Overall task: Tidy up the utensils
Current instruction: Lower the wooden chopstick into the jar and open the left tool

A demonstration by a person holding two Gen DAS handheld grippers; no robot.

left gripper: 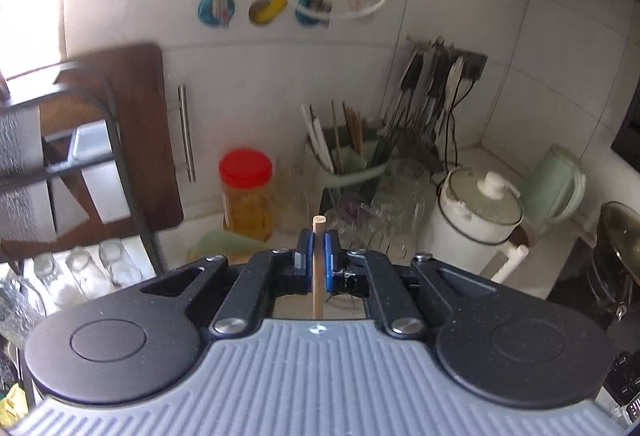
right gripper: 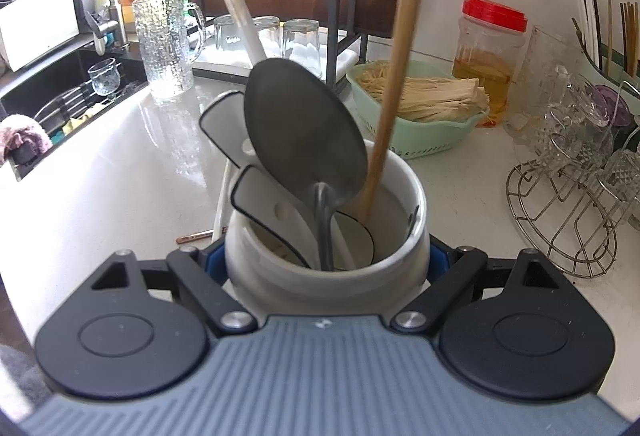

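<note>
Wooden handle between left fingers

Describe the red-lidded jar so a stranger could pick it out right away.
Start at the white countertop and find the green basket of pale stalks. Right beside it, toward the wall, stands the jar: clear plastic, partly filled with amber liquid. Its bright red screw lid sets it apart from the colourless glassware next to it.

White holder, upright wooden handle, ladle.
</note>
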